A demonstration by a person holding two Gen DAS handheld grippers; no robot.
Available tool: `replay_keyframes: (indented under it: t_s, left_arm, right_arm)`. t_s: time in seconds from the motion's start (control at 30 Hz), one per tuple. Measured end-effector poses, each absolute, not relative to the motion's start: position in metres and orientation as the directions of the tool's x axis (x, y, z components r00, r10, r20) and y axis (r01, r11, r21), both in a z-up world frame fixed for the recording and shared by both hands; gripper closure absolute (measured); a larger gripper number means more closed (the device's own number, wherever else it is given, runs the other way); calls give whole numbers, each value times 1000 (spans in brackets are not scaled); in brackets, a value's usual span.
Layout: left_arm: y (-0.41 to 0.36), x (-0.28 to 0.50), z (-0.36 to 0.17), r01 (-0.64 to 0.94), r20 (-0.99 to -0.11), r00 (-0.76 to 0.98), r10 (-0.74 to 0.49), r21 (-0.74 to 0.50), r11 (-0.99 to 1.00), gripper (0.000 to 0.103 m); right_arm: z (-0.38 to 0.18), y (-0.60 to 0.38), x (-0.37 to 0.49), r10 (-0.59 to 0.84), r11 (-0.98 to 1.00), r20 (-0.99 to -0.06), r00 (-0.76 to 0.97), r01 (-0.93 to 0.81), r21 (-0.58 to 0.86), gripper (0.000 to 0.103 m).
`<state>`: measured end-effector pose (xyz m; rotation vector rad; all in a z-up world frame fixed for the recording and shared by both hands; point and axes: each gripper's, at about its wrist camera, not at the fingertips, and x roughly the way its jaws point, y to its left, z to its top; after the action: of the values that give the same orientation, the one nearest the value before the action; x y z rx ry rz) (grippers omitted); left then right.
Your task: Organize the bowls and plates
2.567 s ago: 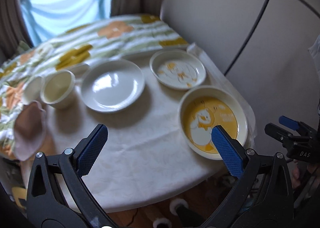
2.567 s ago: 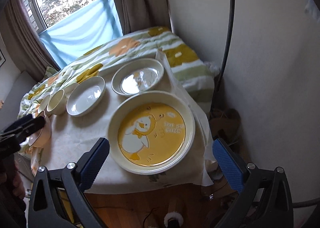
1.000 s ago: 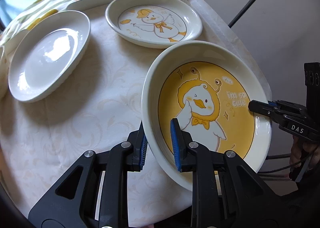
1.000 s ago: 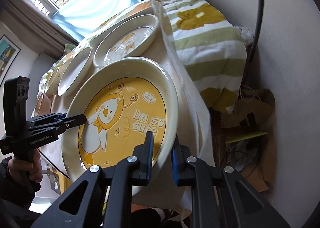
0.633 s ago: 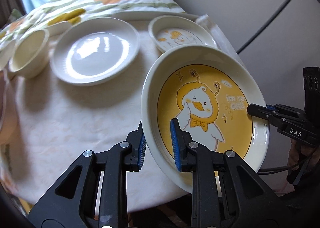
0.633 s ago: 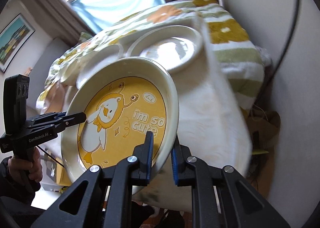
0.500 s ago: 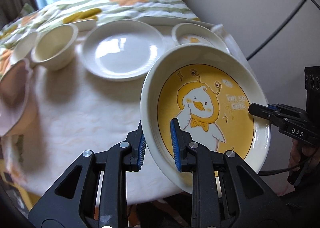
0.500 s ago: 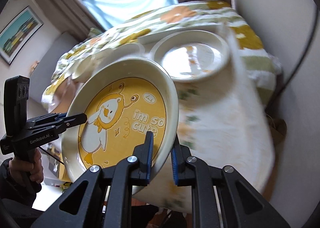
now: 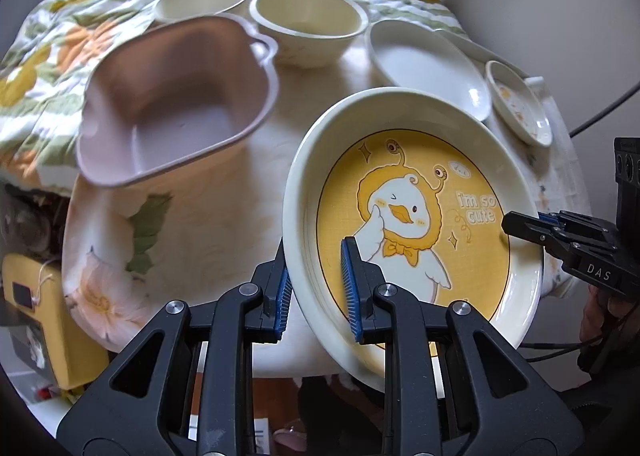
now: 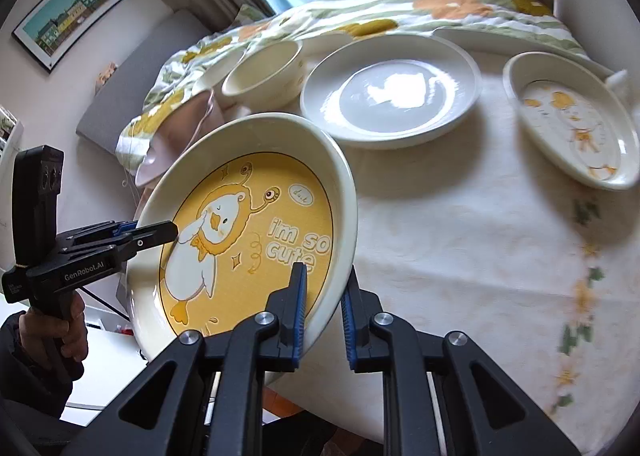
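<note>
Progress is slight: the left gripper [image 9: 316, 288] and right gripper [image 10: 322, 310] each clamp a rim of the yellow duck plate [image 9: 412, 224], held tilted above the worktop [image 10: 460, 224], while the white plate [image 10: 390, 90], small duck plate [image 10: 572, 120] and bowls [image 9: 308, 24] lie unstacked.

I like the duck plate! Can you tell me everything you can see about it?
The duck plate is round and glossy, like ceramic, with a cream rim and a yellow middle. It shows a white duck in a lion hood and the words "im so cute". It is tilted and lifted above the table. The left gripper and the right gripper pinch its rim on opposite sides. Nothing else touches it.
</note>
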<state>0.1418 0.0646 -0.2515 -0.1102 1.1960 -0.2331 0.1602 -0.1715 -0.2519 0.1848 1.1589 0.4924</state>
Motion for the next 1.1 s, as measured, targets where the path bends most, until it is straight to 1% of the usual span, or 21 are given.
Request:
replay_keyframes:
  t_s: [0.17,0.37,0.47,0.57,0.9,1.03,1.1]
  left_arm:
    - [93,147,-273,117,-912,332,-242,-214,970,84]
    - [99,150,-290,130,-918,331,-219,-186,974,84]
    - [103,151,-291,133,-907,345,-242,-208,969,84]
    - [100,149,-290,151,-910,353,-216,-172,973,84]
    - [93,148,-289,159,-913,364,-184,-134,978,83]
    - [91,148,-289,153,-915,363,-177,-129,980,79]
    - [89,148,-290,155,-915,362,-176,-128,980,74]
  right_arm:
    - [-268,-138,167,456,880,-844,281,-283,381,88]
    - [-282,-127,164,438,890,-851,289,-275,365,88]
    - [-283,-130,162,452,885,-840,301,-266,381,88]
    - [-282,-128,160,441,889,-844,306,-277,365,88]
    - [-282,-128,159,428,894,-850,306,-277,351,88]
    - [-283,-125,158,413,901,-862,295,-273,338,86]
    - [-285,-122,157,399,907,-870,290,-268,326,80]
